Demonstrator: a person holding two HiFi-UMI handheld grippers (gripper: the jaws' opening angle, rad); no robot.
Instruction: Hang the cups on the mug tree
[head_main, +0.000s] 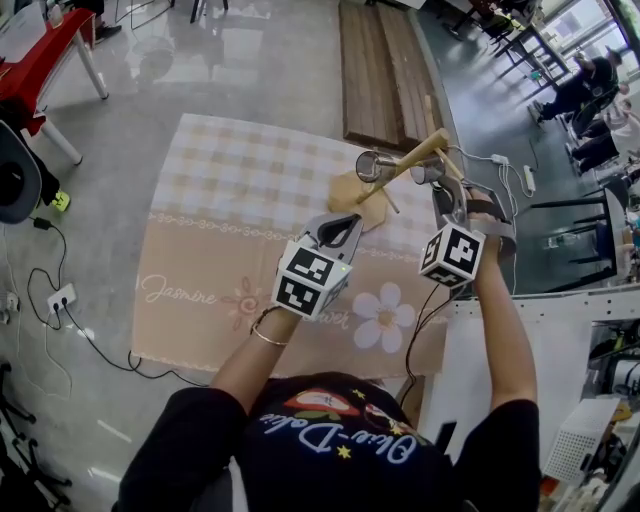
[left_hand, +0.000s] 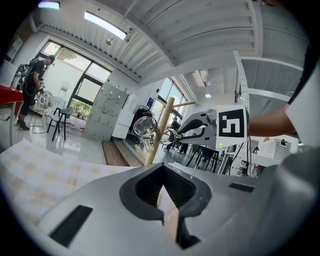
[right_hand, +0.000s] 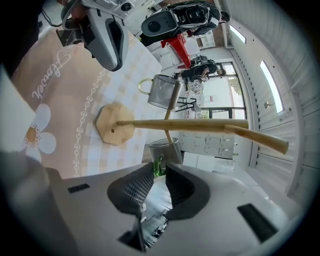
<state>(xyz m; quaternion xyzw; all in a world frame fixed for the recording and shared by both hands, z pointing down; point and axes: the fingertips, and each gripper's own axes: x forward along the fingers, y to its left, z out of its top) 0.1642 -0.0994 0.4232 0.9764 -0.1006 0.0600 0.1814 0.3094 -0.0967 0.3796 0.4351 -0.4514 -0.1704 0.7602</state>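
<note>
Nearest the person, the left claw (left_hand: 163, 185) sits at 12 o'clock from the body. Its tips are pressed together on nothing, and it is held roughly level over the flowered cloth (head_main: 210, 250) that covers the tabletop. The right claw (right_hand: 160, 170), at 1 o'clock, is angled downward and stands partly spread. The green handle (right_hand: 159, 161) of a clear glass cup (right_hand: 166, 149) lies between its tips, and no firm pinch on it is evident. This cup sits against a thin peg of the wooden mug tree (head_main: 415, 158), at about 3 o'clock of the pole in the head view. A second glass cup (head_main: 375, 165) hangs from another peg at 9 o'clock of the pole, apart from both claws. The tree's flat base (head_main: 348, 195) rests on the checked part of the cloth, just beyond the left claw. Further out, a dark wooden panel (head_main: 385, 70) lies on the floor at 12 o'clock, and a red table (head_main: 45, 60) stands at 10 o'clock. Chairs and seated people occupy the far 2 o'clock corner.
</note>
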